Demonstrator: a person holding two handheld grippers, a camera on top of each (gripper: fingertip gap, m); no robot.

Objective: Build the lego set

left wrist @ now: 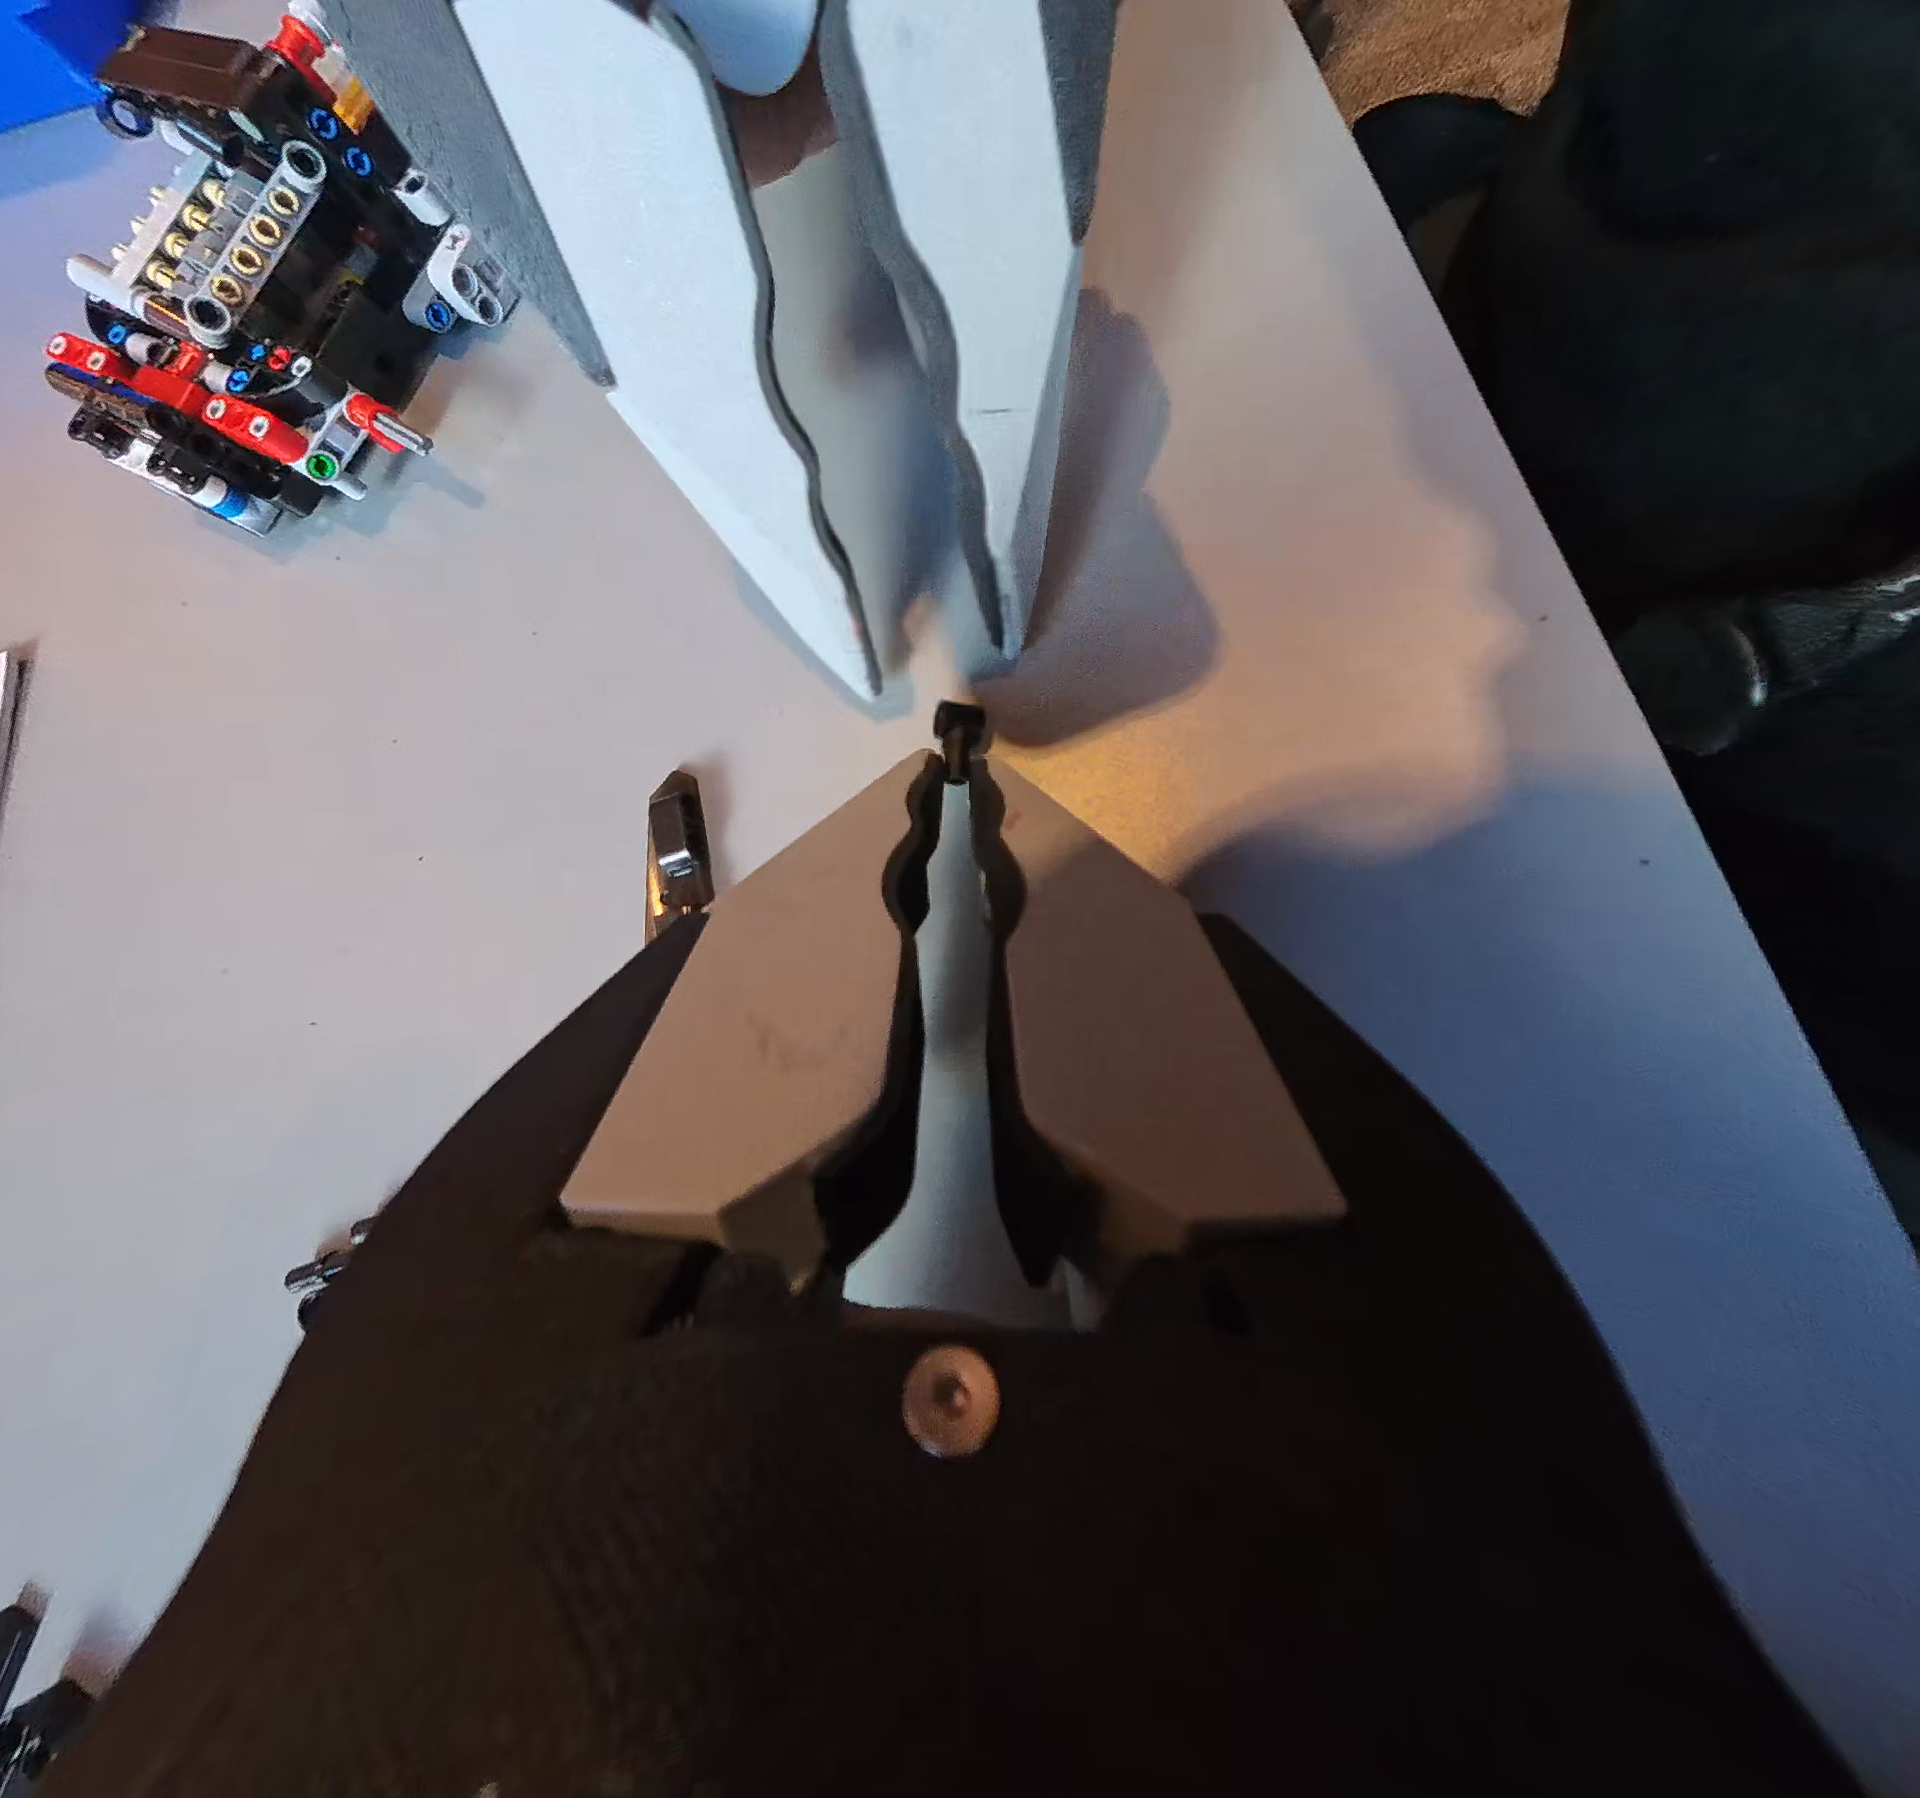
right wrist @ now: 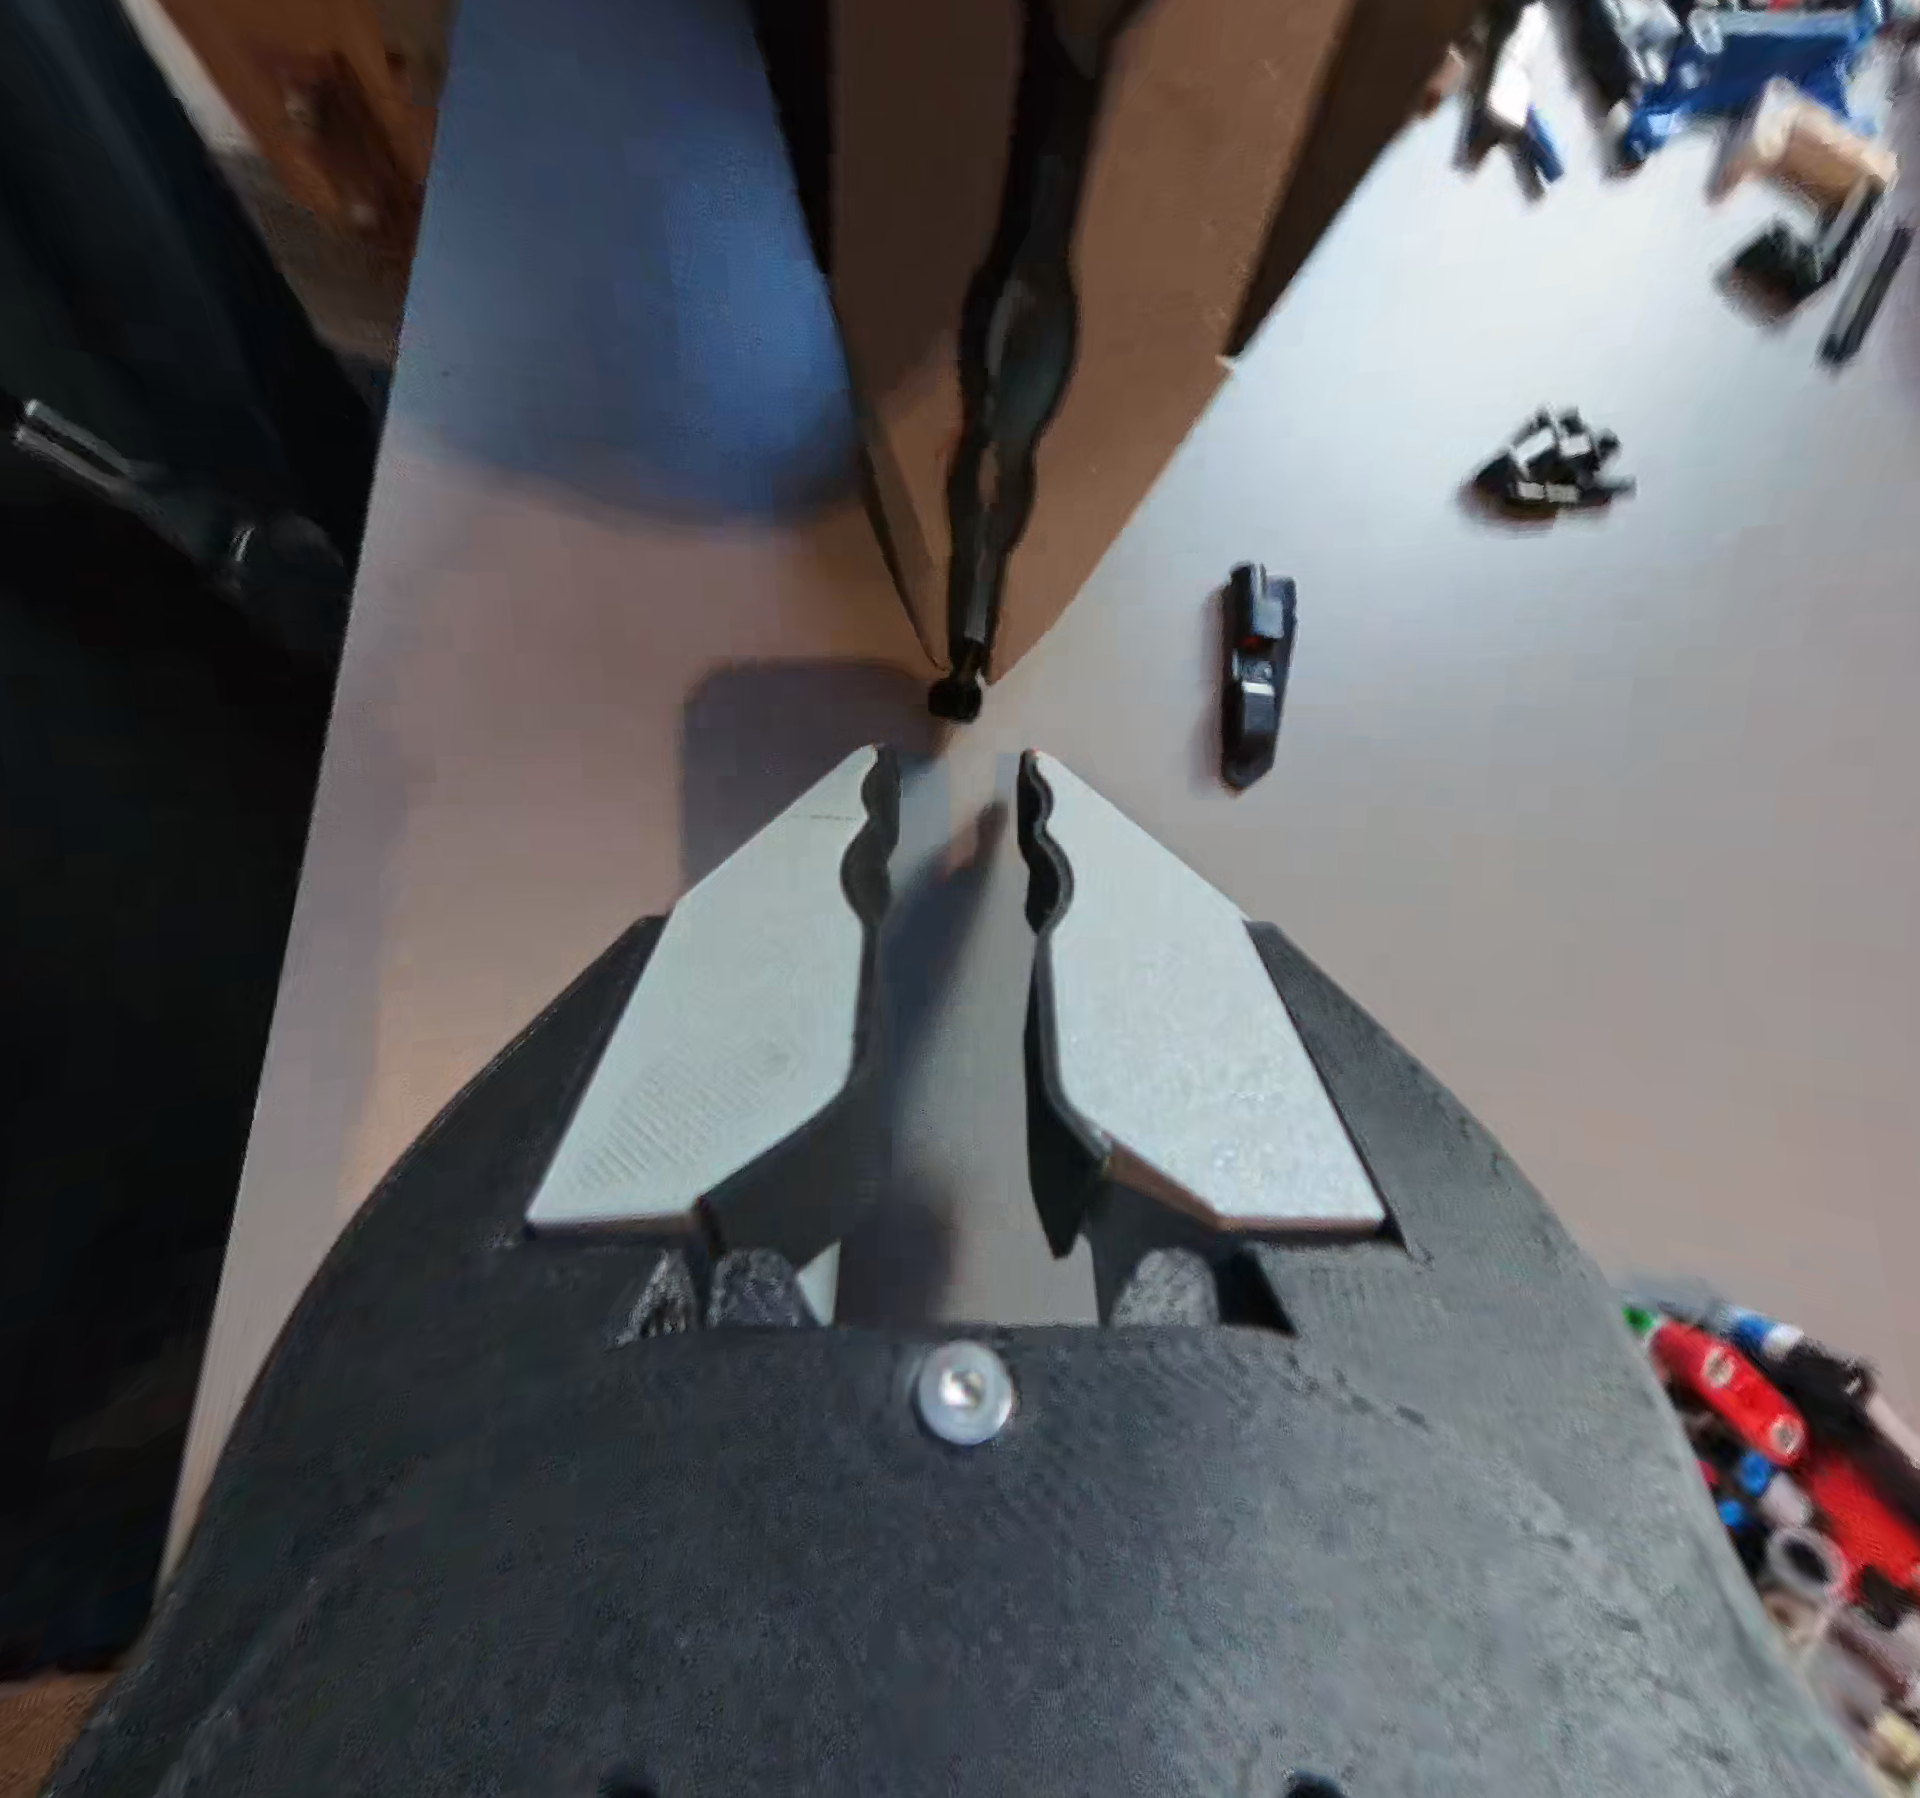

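Note:
My left gripper (left wrist: 954,769) is shut on a small black pin (left wrist: 958,725), whose head sticks out past the fingertips just above the white table (left wrist: 312,865). The pin also shows in the right wrist view (right wrist: 956,694). My right gripper (right wrist: 951,761) is open and empty. It faces the left one tip to tip, a short gap from the pin, and appears in the left wrist view (left wrist: 935,668). The partly built lego model (left wrist: 249,294), black, white and red with blue pins, stands at the far left of the table, and its edge shows in the right wrist view (right wrist: 1766,1457).
A loose black lego piece (left wrist: 681,849) lies left of the left gripper and shows in the right wrist view (right wrist: 1259,673). Another black piece (right wrist: 1553,475) and a heap of mixed parts (right wrist: 1714,13) lie farther off. The table edge (left wrist: 1507,460) is close, with a dark chair beyond.

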